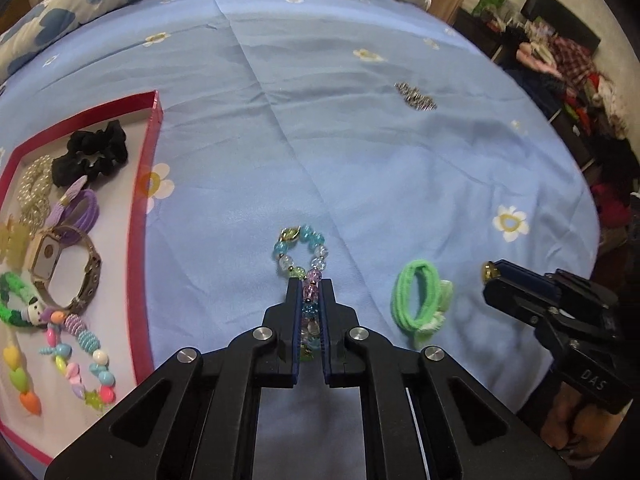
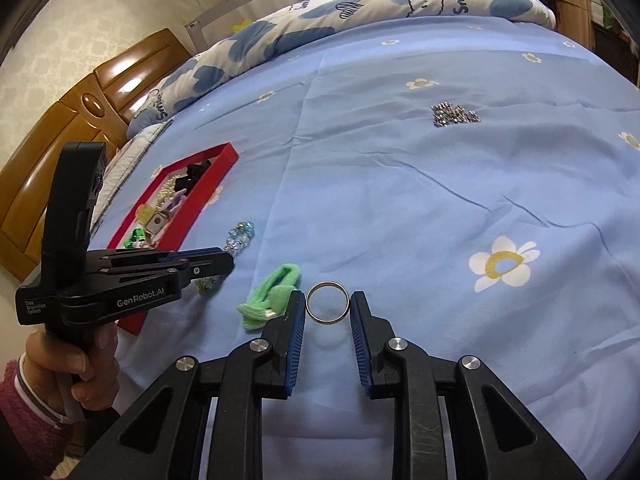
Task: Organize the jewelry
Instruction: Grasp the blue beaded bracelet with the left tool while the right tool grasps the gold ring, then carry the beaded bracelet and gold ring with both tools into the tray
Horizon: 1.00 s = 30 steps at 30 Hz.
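Left wrist view: left gripper (image 1: 311, 285) clamped on beaded bracelet (image 1: 302, 250) lying on blue bedsheet (image 1: 360, 160). Right gripper (image 2: 327, 299) pinches gold ring (image 2: 327, 303), upright, just beside green hair tie (image 2: 272, 290).

A patterned quilt (image 2: 360, 4) lies on the blue flowered bedsheet (image 2: 440, 200).

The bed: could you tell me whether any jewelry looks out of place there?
Yes. A silver piece lies alone far up the sheet, well away from the red tray that holds the sorted items. A green hair tie also lies loose on the sheet, outside the tray.
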Motion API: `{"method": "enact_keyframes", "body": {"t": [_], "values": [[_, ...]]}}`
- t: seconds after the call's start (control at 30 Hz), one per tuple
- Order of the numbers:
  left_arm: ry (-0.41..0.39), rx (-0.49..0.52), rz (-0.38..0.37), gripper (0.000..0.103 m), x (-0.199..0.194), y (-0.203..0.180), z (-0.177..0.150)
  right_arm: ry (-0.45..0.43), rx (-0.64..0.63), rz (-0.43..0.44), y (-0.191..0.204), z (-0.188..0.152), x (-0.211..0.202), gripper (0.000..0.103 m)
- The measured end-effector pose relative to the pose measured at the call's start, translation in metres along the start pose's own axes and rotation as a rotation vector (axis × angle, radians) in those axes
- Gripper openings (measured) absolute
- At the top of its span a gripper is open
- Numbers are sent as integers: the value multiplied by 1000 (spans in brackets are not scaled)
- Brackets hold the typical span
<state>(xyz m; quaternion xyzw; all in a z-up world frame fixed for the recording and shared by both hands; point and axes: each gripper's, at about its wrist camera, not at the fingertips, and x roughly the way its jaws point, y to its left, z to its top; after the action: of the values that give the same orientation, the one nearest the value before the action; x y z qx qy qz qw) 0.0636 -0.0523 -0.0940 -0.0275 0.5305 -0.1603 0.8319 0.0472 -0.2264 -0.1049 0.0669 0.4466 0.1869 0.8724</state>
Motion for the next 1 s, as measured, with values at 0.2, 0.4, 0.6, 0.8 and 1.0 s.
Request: {"method": "enact_keyframes", "body": {"t": [0.2,0.4,0.6,0.8,1.0], "values": [[-68,-32,-35,6,-37,7,-7,-30,-26,23,14,7,-11,23],[-123,-67,-44,6,-63,16,-13,-29,-46,47,27,8,-13,23],[-166,-112,-35,6,-88,32,-25,-24,-80,75,47,9,-10,23],[-208,-169,-14,6,-111,56,-38,-10,-130,113,74,11,-4,23],[-233,-233,22,6,-126,85,-52,13,-181,162,103,12,6,23]]}}
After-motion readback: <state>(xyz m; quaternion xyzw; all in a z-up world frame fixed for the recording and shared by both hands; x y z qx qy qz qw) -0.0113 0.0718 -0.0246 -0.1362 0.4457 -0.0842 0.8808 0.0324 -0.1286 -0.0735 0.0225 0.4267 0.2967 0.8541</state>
